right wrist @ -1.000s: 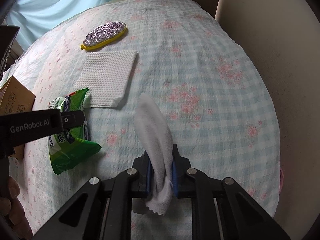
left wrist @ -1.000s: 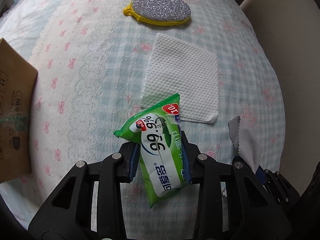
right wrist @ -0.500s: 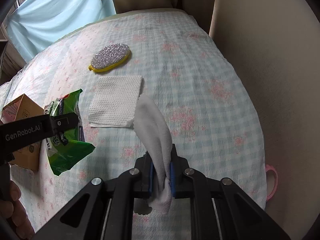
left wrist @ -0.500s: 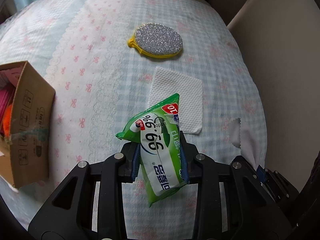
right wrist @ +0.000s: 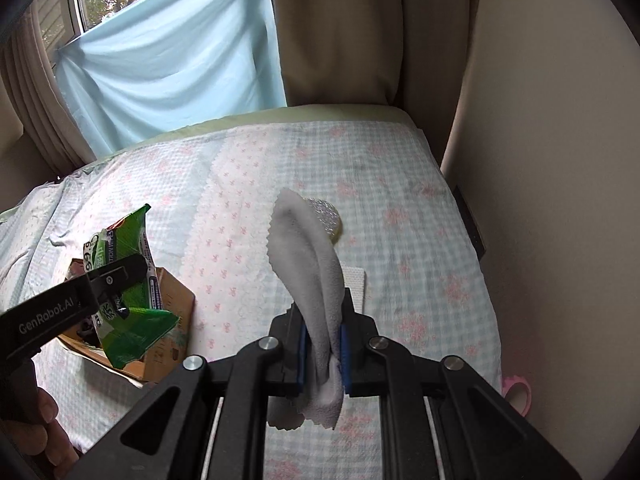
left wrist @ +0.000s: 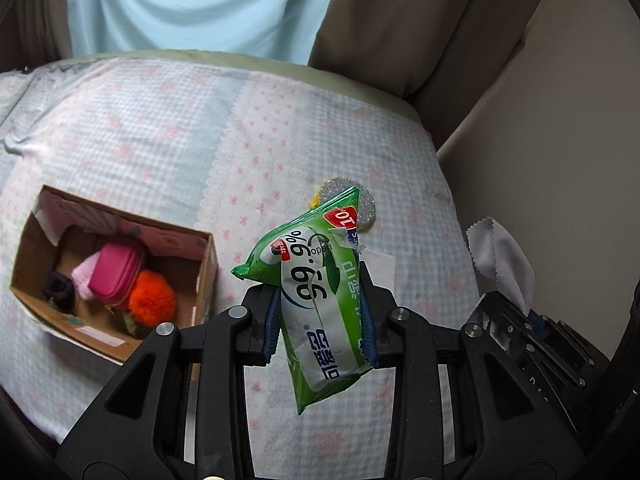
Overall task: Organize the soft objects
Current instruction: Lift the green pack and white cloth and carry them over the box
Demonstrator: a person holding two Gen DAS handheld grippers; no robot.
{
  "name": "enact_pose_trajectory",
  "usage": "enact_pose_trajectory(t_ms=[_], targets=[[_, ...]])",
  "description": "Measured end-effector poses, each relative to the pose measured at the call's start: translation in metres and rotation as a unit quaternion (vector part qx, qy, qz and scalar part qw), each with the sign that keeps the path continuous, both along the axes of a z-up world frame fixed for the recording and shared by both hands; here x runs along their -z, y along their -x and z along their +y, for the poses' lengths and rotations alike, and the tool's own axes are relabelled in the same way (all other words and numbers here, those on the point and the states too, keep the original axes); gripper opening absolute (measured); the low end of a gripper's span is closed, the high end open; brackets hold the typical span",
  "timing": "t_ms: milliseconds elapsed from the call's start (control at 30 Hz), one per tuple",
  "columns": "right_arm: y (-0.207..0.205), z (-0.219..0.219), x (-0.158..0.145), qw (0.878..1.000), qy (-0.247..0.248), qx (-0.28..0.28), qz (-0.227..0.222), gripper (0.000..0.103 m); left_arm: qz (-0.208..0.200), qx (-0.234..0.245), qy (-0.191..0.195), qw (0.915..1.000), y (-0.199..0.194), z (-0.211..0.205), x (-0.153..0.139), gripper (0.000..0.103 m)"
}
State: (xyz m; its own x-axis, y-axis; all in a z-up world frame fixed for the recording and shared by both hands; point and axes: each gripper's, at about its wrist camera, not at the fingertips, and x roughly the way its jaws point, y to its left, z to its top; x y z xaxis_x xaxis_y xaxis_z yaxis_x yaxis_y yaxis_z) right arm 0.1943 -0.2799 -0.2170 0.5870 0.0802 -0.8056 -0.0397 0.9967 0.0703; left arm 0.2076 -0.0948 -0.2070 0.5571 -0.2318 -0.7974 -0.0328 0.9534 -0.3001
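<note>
My left gripper [left wrist: 322,312] is shut on a green pack of wet wipes [left wrist: 320,292], held high above the bed. In the right wrist view the same pack [right wrist: 128,280] hangs over the cardboard box [right wrist: 168,344]. My right gripper [right wrist: 323,344] is shut on a folded grey cloth [right wrist: 316,264] that sticks up between its pads; the cloth [left wrist: 500,264] also shows at the right of the left wrist view. The open box [left wrist: 120,280] holds a pink pouch [left wrist: 116,276], an orange pompom [left wrist: 154,298] and other soft items. A silver glitter sponge [left wrist: 366,200] and a white tissue [left wrist: 380,264] lie on the bed, mostly hidden.
The bed has a pale checked cover [left wrist: 160,128] with pink flowers. A beige wall [right wrist: 560,160] runs along its right side, curtains [right wrist: 340,32] and a light blue sheet [right wrist: 172,76] stand behind. A pink ring [right wrist: 516,394] lies at the bed's right edge. A hand [right wrist: 44,432] holds the left gripper.
Both grippers have risen well above the bed with their loads. The box with its contents has come into full view at the left; sponge and tissue now look smaller and are partly covered.
</note>
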Motion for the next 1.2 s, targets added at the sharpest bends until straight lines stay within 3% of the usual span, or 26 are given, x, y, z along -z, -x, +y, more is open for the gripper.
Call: enact_pose_trajectory(t_ms=[300,533,833,1200], targets=[[-0.003,0.109,-0.048,0.997,-0.02,-0.066,-0.018,0.012,-0.008,-0.034,-0.029,0.999,0.024,0.109,-0.042,0.029],[-0.006,0.189,-0.045,0.995,-0.029,-0.093,0.011,0.012,0.009,-0.043,-0.044,0.9981,0.03,0.193,-0.039,0.029],[-0.018,0.268,-0.012,0.994,-0.028,-0.079,0.066,0.012,0.058,-0.022,-0.056,0.9965,0.017,0.279,0.003,0.029],[-0.037,0.308,0.049,0.988,-0.028,-0.031,0.149,0.012,0.116,0.04,-0.081,0.9892,-0.015,0.315,0.071,0.029]])
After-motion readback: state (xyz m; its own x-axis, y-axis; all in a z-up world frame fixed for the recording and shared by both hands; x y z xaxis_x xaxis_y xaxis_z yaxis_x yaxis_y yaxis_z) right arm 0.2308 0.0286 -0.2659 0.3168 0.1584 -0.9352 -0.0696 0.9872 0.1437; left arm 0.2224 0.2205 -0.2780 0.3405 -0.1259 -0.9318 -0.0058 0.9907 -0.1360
